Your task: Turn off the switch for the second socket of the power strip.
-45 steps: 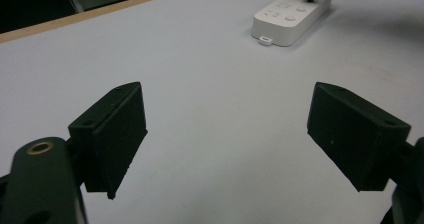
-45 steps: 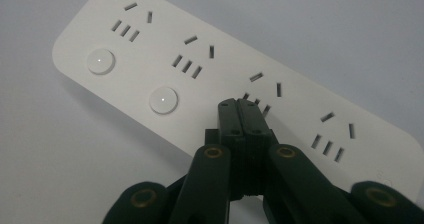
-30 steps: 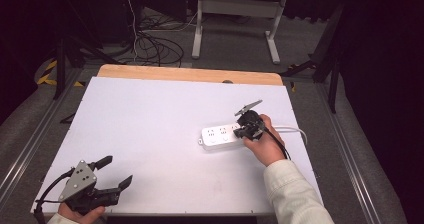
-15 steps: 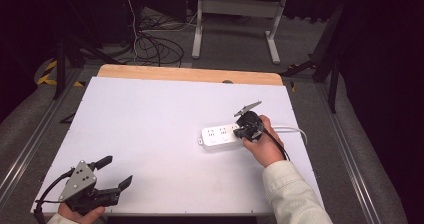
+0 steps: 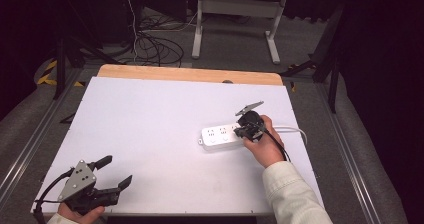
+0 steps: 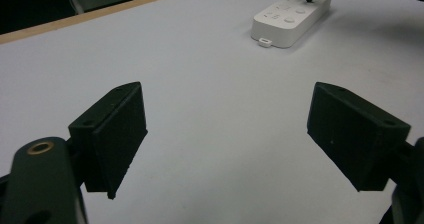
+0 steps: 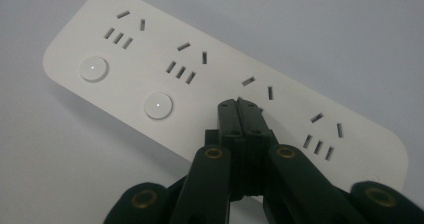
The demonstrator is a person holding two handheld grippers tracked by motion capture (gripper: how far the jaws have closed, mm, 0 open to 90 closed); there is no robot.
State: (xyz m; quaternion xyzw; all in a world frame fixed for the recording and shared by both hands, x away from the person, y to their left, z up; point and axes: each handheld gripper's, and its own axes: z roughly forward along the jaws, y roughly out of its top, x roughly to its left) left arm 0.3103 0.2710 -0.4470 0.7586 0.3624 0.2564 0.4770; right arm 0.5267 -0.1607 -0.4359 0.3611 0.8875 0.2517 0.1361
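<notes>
White power strip [image 5: 222,136] lay on the table [image 5: 150,119], directly beneath the right gripper [image 5: 248,127], whose jaws were fully closed, tips pressed on its top, holding nothing. The left gripper [image 5: 114,173] rested well apart, jaws wide, empty.

One white power strip [image 5: 222,135] lies on one desk [image 5: 150,124], showing four socket groups and two round buttons; two tools are present.
</notes>
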